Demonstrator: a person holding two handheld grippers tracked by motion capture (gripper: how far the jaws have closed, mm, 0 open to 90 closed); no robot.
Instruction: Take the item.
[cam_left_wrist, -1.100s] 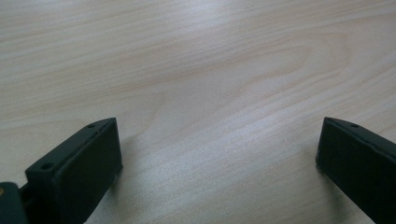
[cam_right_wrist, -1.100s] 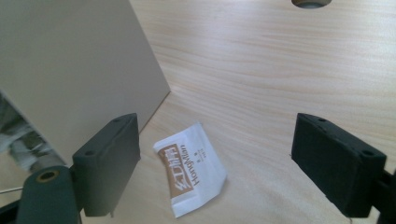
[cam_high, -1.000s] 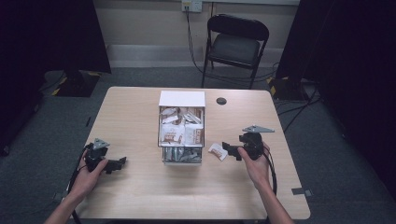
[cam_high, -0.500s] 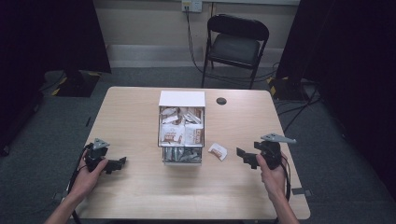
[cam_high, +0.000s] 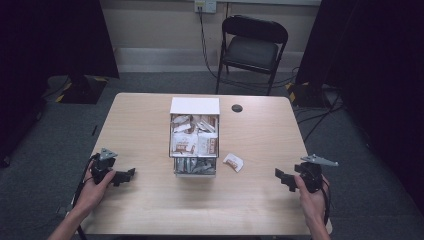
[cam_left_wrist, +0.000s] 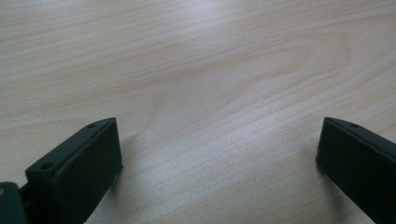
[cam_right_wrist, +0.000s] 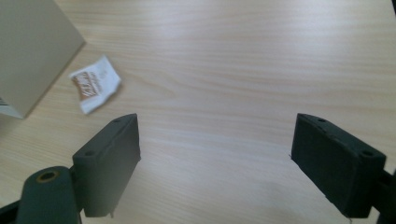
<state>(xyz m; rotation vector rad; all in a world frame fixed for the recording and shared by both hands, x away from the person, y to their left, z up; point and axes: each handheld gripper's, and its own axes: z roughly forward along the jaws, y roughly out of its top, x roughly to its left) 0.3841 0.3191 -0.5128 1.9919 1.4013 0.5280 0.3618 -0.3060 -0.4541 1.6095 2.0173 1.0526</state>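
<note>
White packet (cam_high: 233, 162) lying beside box (cam_high: 194, 135), both tongs spread, empty, right tongs (cam_high: 280, 176) well apart.

The left hand (cam_high: 92, 187) is resting at about eight o'clock in the high view, holding the left gripper (cam_high: 131, 173) low and level with its jaws pointing toward three o'clock. In the left gripper view its jaws are standing wide apart with nothing between them. The right hand (cam_high: 311, 195) is sitting at about four o'clock, its forearm coming in from six o'clock. The right gripper (cam_high: 278, 175) is aiming toward nine o'clock, jaws spread and gripping nothing.
</note>
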